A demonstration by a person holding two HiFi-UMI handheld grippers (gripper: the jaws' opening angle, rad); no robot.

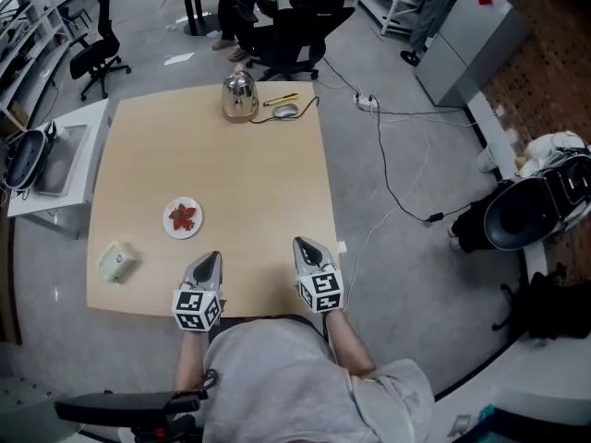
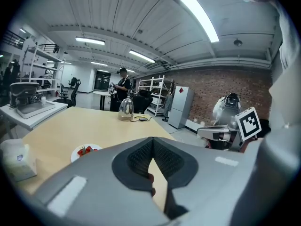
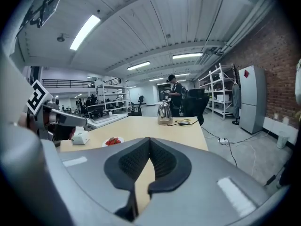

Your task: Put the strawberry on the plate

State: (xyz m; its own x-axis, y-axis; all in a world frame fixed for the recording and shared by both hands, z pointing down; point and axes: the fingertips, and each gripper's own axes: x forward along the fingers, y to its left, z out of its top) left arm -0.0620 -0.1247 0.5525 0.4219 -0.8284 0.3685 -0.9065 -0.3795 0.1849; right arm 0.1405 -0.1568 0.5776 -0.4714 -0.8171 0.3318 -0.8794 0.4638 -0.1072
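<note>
A red strawberry (image 1: 185, 216) lies on a small white plate (image 1: 171, 225) on the left half of the wooden table (image 1: 259, 183). The same strawberry (image 2: 85, 150) and plate (image 2: 77, 155) show low at the left of the left gripper view, and as strawberry (image 3: 113, 141) on plate (image 3: 113, 144) in the right gripper view. My left gripper (image 1: 211, 258) hovers near the table's front edge, just right of and nearer than the plate, jaws together and empty. My right gripper (image 1: 305, 245) is beside it, also shut and empty.
A metal kettle (image 1: 239, 95) stands at the table's far edge with a mouse (image 1: 286, 111) and pen (image 1: 280, 100) beside it. A tissue pack (image 1: 117, 262) lies at the front left corner. Office chairs (image 1: 295, 35) and floor cables (image 1: 397, 183) surround the table.
</note>
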